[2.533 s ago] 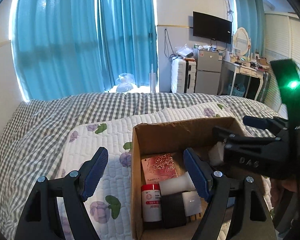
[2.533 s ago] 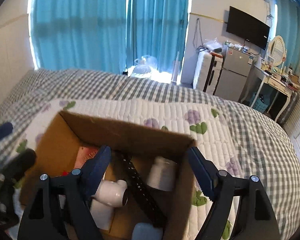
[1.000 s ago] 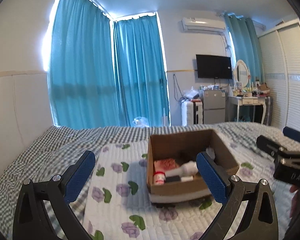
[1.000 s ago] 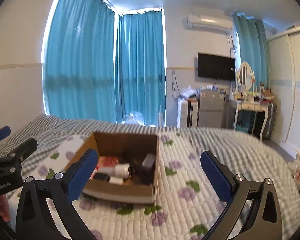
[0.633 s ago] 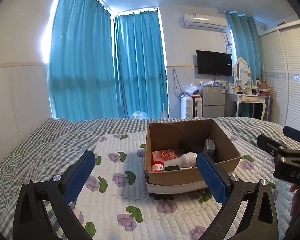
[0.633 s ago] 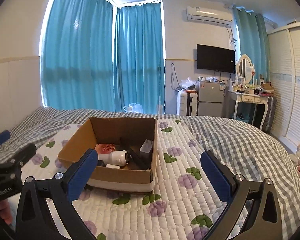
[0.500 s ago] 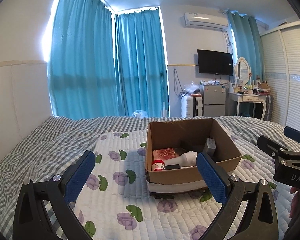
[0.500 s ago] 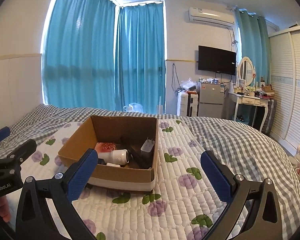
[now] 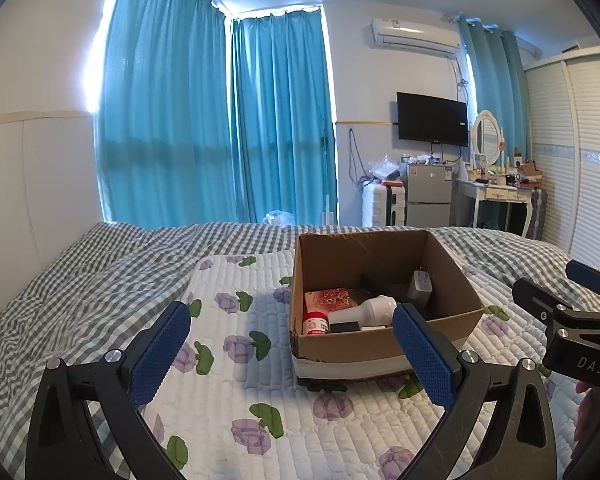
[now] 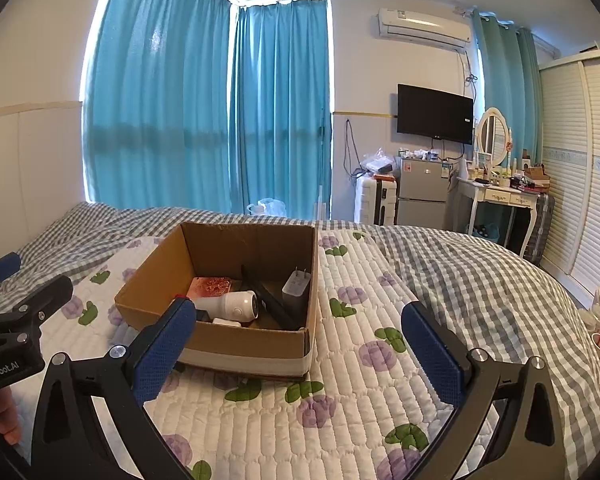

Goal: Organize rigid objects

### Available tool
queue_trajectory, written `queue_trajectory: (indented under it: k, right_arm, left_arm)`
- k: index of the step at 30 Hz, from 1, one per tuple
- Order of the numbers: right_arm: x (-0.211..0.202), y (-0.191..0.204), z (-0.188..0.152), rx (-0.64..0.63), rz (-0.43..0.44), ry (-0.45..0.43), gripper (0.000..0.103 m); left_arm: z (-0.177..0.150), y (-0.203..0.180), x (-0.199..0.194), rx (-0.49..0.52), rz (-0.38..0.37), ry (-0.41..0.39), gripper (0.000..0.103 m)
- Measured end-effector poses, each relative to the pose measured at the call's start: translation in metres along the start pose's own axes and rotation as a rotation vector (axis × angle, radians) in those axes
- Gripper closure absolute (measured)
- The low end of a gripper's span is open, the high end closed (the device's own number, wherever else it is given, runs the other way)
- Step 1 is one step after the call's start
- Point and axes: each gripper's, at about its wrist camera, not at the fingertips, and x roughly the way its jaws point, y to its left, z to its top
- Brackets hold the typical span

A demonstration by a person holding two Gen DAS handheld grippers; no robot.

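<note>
A cardboard box (image 9: 380, 344) is being shown on a floral quilted mat (image 9: 236, 400) spread over a checked bed cover (image 9: 80, 280). Both grippers are being held back from the box, above the mat. The left gripper (image 9: 292, 356) is being kept wide open, with nothing held between its 2 blue pads (image 9: 160, 352); the right gripper (image 10: 300, 356) is likewise being kept wide open and empty.

Inside the box, several rigid items are being seen: a small red-capped bottle (image 9: 315, 323) against the near wall, a red patterned packet (image 9: 330, 298) behind it, a white cylindrical device (image 10: 232, 305) lying on its side, a white plug adapter (image 10: 296, 282) leaning near the right wall, and a long black bar (image 10: 268, 300) propped diagonally. A flat black item beside the bottle cannot be identified.

No loose item is being seen on the mat or the cover around the box in either view. From this, the gathering is being judged as essentially finished, with all visible objects already boxed. What may be left is a tidier arrangement inside, since the items are lying jumbled against 1 another.
</note>
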Motion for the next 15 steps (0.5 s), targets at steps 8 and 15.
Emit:
queue_trajectory:
  k: [8, 15]
  right_arm:
    - [0.0021, -0.0011, -0.0007, 0.008, -0.005, 0.014, 0.0]
    - [0.0039, -0.0027, -0.0017, 0.015, -0.009, 0.023, 0.0]
  left_arm:
    - [0.0015, -0.0041, 0.0051, 0.024, -0.018, 0.04, 0.0]
    - [0.0004, -0.0046, 0.0054, 0.032, -0.002, 0.039, 0.0]
